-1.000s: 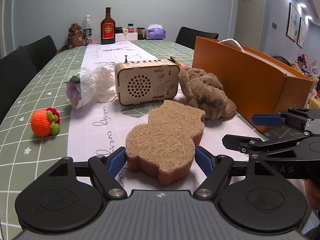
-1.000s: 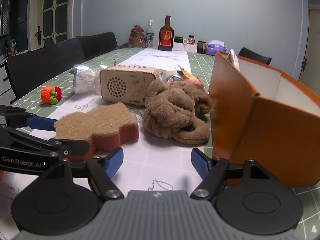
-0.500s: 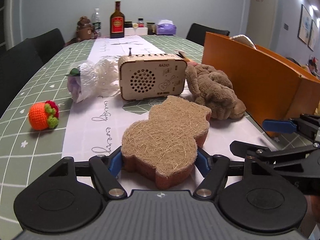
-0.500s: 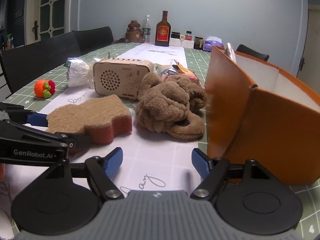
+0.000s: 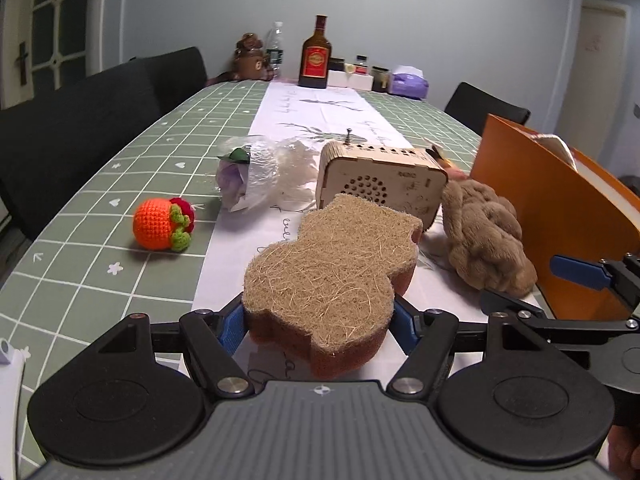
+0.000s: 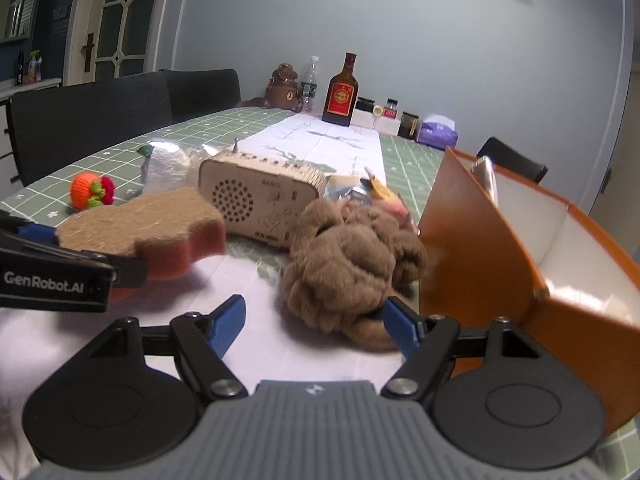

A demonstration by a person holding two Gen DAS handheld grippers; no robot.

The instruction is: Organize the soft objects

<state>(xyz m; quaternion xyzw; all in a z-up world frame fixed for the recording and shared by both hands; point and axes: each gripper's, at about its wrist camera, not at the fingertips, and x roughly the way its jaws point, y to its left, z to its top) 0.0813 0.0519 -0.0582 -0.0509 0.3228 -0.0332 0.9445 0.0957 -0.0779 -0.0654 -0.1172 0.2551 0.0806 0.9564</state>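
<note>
A: The left hand-held gripper [image 5: 318,326] has just been closing and now pinches the bear-shaped, coir-topped orange sponge [image 5: 334,276], lifted off the counter [image 5: 96,208].

B: Keep the squeeze light and carry it level to the open orange box [image 6: 520,248]. And the right hand-held gripper [image 6: 316,326]?

A: Spread, empty, near the brown plush toy [image 6: 352,256].

B: The counter?

A: Green grid cloth, white runner, dark chairs.

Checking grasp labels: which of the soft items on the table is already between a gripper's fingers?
The bear-shaped loofah sponge, pinched by the left gripper; the brown plush and crocheted orange lie ungripped.
</note>
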